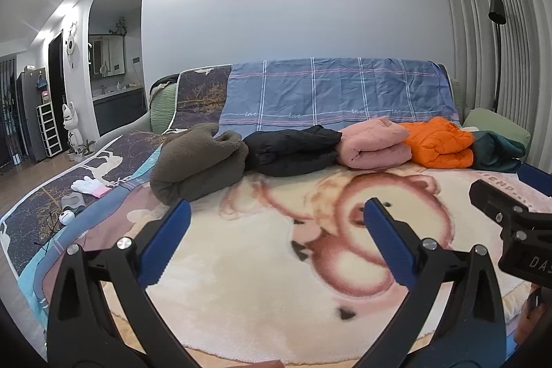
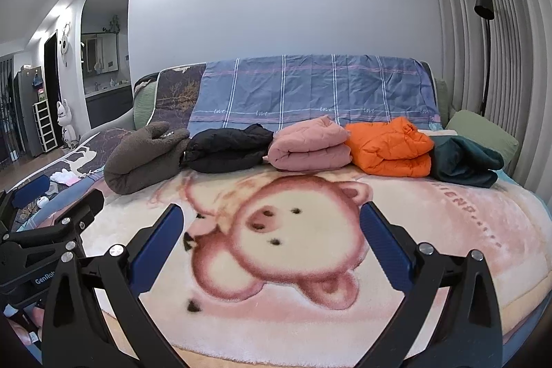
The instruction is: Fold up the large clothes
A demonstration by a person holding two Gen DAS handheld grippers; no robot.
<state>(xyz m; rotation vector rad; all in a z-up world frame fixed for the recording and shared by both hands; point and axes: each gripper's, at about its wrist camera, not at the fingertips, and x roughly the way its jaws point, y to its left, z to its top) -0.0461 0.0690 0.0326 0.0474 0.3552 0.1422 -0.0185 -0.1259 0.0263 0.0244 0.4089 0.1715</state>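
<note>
Both grippers hang over the pig blanket (image 2: 448, 230) — jaws spread wide, nothing held.
L gripper (image 1: 276, 212) & R gripper (image 2: 272, 212) side by side; five folded garments — brown (image 2: 138, 161), black (image 2: 227, 149), pink (image 2: 310, 147), orange (image 2: 390, 149), teal (image 2: 462, 164) — lined up along the far edge.

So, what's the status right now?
Left gripper open, empty. Right gripper open, empty. Five folded garments rowed at back: brown, black, pink, orange, green. Pig blanket unobstructed.
</note>
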